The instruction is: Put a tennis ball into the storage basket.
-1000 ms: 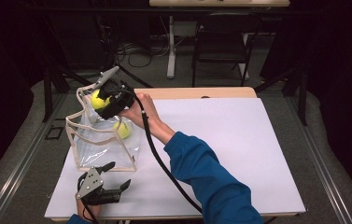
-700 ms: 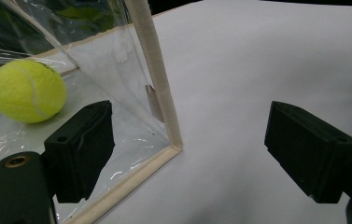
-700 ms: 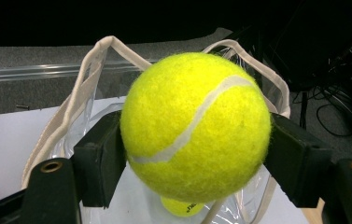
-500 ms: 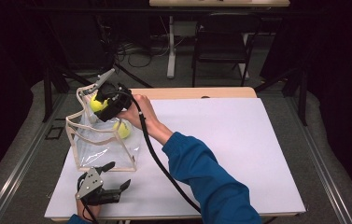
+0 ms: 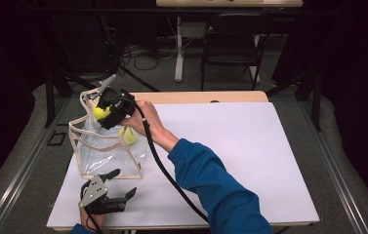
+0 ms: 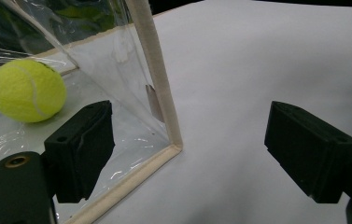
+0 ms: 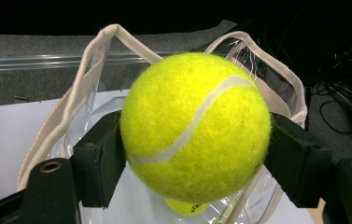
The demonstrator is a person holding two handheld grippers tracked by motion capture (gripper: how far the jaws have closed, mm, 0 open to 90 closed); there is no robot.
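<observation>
My right gripper (image 7: 194, 154) is clamped on a ball (image 7: 195, 126), held over the open top of the clear bag (image 5: 104, 151) (a second ball (image 6: 27, 90) lies inside). My left gripper (image 6: 190, 154) rests by the bag's near corner, jaws apart and holding nothing.

Fuzzy felt ball (image 7: 194, 126), glossy clear-plastic bag (image 5: 104, 150) w/ cloth trim

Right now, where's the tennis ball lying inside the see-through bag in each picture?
High view: the loose ball is left of centre, low inside the bag.
Left gripper view: far left, behind the clear wall, above the left jaw.
Right gripper view: bottom middle, peeking out under the held ball.
Shared landmark: the bag's cream trim.
</observation>
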